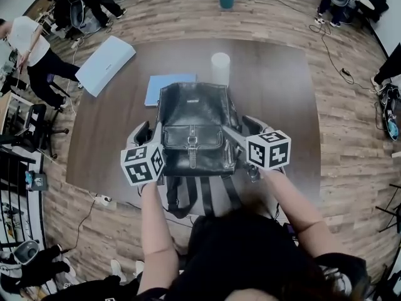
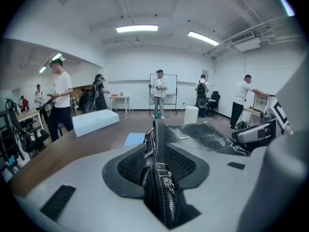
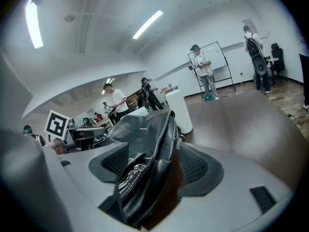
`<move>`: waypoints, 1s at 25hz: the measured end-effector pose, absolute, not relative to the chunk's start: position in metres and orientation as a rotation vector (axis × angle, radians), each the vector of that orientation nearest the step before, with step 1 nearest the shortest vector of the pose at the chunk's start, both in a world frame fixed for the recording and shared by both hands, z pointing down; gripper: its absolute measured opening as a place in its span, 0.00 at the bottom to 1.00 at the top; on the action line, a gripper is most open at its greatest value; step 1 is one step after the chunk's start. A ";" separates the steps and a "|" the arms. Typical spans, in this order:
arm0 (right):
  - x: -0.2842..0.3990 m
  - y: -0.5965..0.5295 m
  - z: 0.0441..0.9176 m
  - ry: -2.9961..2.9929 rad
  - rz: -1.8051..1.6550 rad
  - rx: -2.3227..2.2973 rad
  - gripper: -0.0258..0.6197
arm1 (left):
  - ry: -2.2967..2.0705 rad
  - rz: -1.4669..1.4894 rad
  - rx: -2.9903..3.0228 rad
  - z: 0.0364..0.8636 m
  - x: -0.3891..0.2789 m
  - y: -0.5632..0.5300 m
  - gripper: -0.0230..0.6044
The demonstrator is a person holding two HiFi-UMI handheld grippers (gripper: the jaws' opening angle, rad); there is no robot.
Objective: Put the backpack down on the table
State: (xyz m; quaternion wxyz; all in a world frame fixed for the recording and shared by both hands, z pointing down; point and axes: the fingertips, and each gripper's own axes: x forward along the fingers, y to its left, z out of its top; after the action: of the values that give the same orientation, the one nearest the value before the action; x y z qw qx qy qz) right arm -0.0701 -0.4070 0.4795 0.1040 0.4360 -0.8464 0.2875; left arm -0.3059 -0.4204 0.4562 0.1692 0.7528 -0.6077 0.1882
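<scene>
Got the backpack point(image 1: 193, 121) flat on the table point(image 1: 276, 86), left gripper point(image 1: 150, 133) and right gripper point(image 1: 242, 130) unclenched around its sides.

Pretty plain room, really. The floor point(image 1: 338, 168) was laid in light wood planks, and a big dark brown table point(image 1: 276, 93) was set in the middle of it. The walls point(image 2: 130, 66) were painted white, the ceiling point(image 2: 96, 13) too, and everything was lit by long light strips point(image 2: 136, 28) overhead. A whiteboard point(image 2: 171, 83) on a stand was parked by the far wall. Cables point(image 1: 330, 54) were left trailing across the floor, and a black chair point(image 1: 39, 119) was seen off to one side.
</scene>
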 end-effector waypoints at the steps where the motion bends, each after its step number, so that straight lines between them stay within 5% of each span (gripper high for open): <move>1: -0.069 -0.404 0.477 -2.502 0.837 1.287 0.56 | -1.754 0.525 2.152 0.451 -0.306 -0.418 0.27; 10: -0.072 -0.388 0.455 -2.574 0.775 1.251 0.51 | -1.761 0.495 2.218 0.433 -0.284 -0.391 0.22; 25: -0.077 -0.343 0.409 -2.721 0.623 1.170 0.22 | -1.768 0.253 2.316 0.386 -0.241 -0.316 0.12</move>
State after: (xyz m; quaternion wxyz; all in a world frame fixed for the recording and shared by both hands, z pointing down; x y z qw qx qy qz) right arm -0.0771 -0.3427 0.4091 0.0574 0.3860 -0.8975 0.2055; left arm -0.2410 -0.3161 0.3865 0.1083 0.7873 -0.6009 0.0862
